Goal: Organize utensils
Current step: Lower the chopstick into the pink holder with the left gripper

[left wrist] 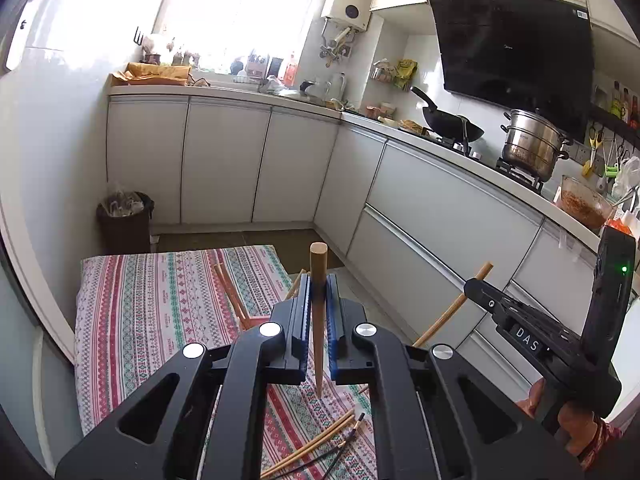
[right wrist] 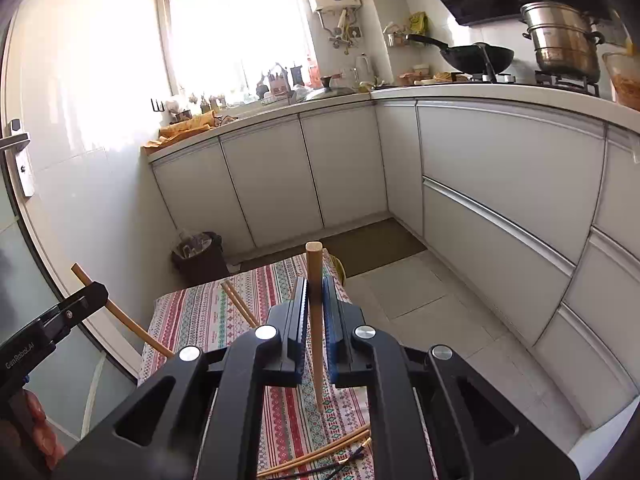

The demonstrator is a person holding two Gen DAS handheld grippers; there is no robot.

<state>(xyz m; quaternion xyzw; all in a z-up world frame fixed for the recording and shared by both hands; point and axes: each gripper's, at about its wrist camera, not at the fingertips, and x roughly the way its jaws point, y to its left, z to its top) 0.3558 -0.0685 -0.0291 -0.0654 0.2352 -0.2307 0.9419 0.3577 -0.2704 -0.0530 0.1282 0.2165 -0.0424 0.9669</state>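
Observation:
My left gripper (left wrist: 319, 284) is shut on a wooden chopstick (left wrist: 319, 320) that stands upright between its jaws, thick end up, above a striped cloth (left wrist: 160, 312). My right gripper (right wrist: 315, 286) is shut on another wooden chopstick (right wrist: 315, 320), also upright. Each gripper shows in the other's view, the right one (left wrist: 474, 286) and the left one (right wrist: 94, 292), each with its chopstick slanting. More chopsticks lie on the cloth: a pair at the far side (left wrist: 230, 292) and several near the front edge (left wrist: 320, 444), some dark with gold tips (left wrist: 352, 432).
White kitchen cabinets (left wrist: 440, 200) run along the back and right. A dark bin (left wrist: 124, 220) stands on the floor at the back left. A wok (left wrist: 452, 124), a steel pot (left wrist: 532, 144) and a bowl (left wrist: 584, 204) sit on the counter.

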